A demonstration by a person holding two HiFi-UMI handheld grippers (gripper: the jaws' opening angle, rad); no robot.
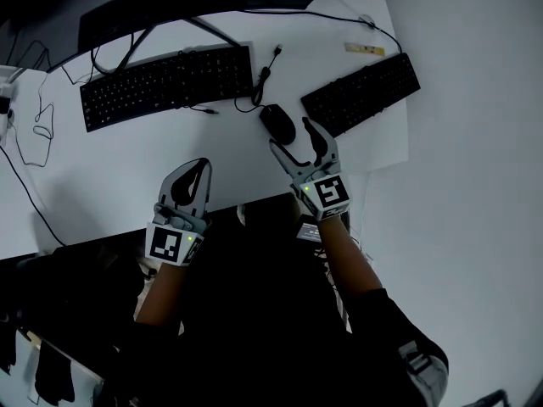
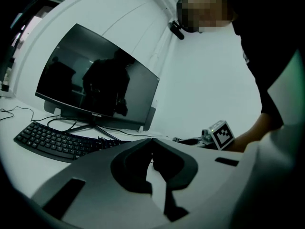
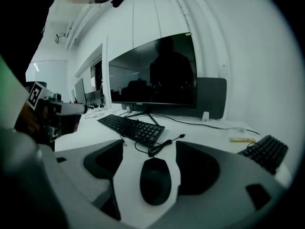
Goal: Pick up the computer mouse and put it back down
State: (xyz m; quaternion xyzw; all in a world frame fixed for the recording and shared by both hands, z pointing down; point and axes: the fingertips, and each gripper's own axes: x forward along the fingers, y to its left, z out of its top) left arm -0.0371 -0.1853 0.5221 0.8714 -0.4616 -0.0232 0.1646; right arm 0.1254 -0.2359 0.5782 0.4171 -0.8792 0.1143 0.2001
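Observation:
A black computer mouse [image 1: 277, 124] lies on the white desk [image 1: 127, 176], between two keyboards, with its cable bunched behind it. My right gripper [image 1: 294, 138] is open just in front of it. In the right gripper view the mouse [image 3: 155, 180] lies between the spread jaws of the right gripper [image 3: 150, 148], and the pads do not touch it. My left gripper [image 1: 197, 170] hovers over the desk's front edge, left of the mouse. In its own view the left gripper [image 2: 152, 141] has its tips together and holds nothing.
A black keyboard [image 1: 165, 83] lies to the left of the mouse and a second keyboard [image 1: 361, 91] to the right. A dark monitor [image 3: 152, 73] stands behind them. The mouse's bundled cable [image 3: 159, 149] and a small yellowish strip [image 1: 363, 49] lie on the desk.

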